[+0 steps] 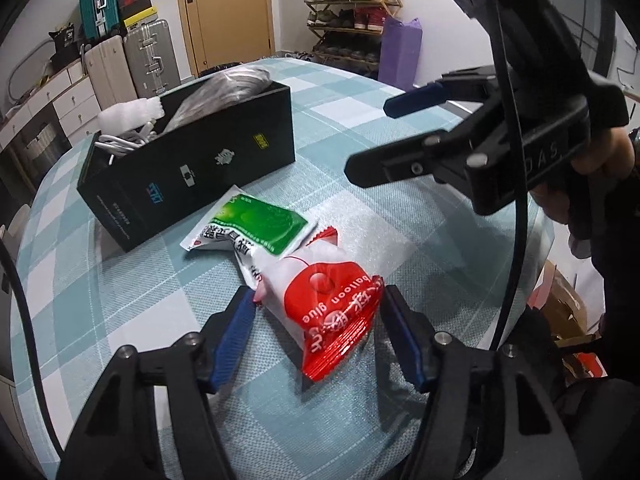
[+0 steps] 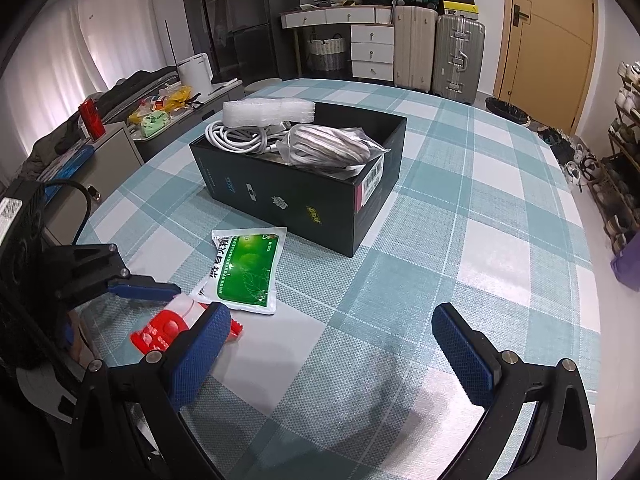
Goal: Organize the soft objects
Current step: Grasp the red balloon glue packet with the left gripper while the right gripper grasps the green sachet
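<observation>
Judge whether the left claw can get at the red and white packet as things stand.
Probably yes. The left claw is open with a finger on either side of the red and white packet, and nothing lies between them. The green packet lies just beyond it.

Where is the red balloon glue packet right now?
In the left wrist view the red balloon glue packet lies on the checked tablecloth between the open left tongs, its far end overlapping the green packet beside the black box.
</observation>
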`<state>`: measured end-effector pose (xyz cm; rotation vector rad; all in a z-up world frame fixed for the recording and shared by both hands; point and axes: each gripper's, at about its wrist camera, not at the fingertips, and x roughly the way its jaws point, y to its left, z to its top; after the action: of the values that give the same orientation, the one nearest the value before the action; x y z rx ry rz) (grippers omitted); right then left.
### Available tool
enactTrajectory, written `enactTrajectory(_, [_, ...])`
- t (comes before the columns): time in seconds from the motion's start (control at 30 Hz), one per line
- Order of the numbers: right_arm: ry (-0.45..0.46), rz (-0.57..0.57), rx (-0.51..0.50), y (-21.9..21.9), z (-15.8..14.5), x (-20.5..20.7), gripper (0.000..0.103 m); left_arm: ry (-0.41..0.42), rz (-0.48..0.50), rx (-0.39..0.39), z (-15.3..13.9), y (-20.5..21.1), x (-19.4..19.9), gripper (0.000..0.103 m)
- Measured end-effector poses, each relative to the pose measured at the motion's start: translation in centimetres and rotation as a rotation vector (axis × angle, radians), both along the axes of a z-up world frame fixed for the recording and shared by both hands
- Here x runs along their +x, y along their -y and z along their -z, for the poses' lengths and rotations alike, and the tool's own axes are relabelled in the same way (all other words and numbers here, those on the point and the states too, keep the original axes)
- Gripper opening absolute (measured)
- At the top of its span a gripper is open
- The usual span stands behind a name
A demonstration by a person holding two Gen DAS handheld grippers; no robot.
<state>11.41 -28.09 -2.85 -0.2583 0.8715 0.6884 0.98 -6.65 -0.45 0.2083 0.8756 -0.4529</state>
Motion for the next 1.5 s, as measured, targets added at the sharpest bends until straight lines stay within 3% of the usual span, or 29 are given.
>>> enactTrajectory(0.3, [0.003,-0.003,0.005,-0.3,0.0,0.0,0.102,0.031,-0.053,-0.033,-1.6,-2.9,-0.1,0.064])
enactTrajectory(0.57, [-0.012,-0.006,0.009,-1.3,0.3,-0.2,0.102,0.080,-0.174,-0.041,-2.6,-6.0,0.7,0.064])
enactTrajectory(0.8, [-0.040,-0.035,0.013,-3.9,1.3,-0.6,0.102,0.110,-0.258,-0.081,-3.1,-8.7,1.2,0.064])
enactTrajectory(1.17, [-0.089,-0.018,0.019,-8.2,3.4,-0.5,0.101,0.118,-0.300,-0.079,-3.2,-10.0,1.8,0.064])
enactTrajectory(1.3, [-0.081,-0.003,0.017,-8.7,3.9,-0.5,0.097,0.111,-0.305,-0.087,-3.0,-10.2,1.9,0.064])
enactTrajectory(1.5, [-0.051,0.000,-0.016,-10.0,4.3,-1.0,0.083,0.116,-0.311,-0.089,-3.1,-10.2,2.0,0.064])
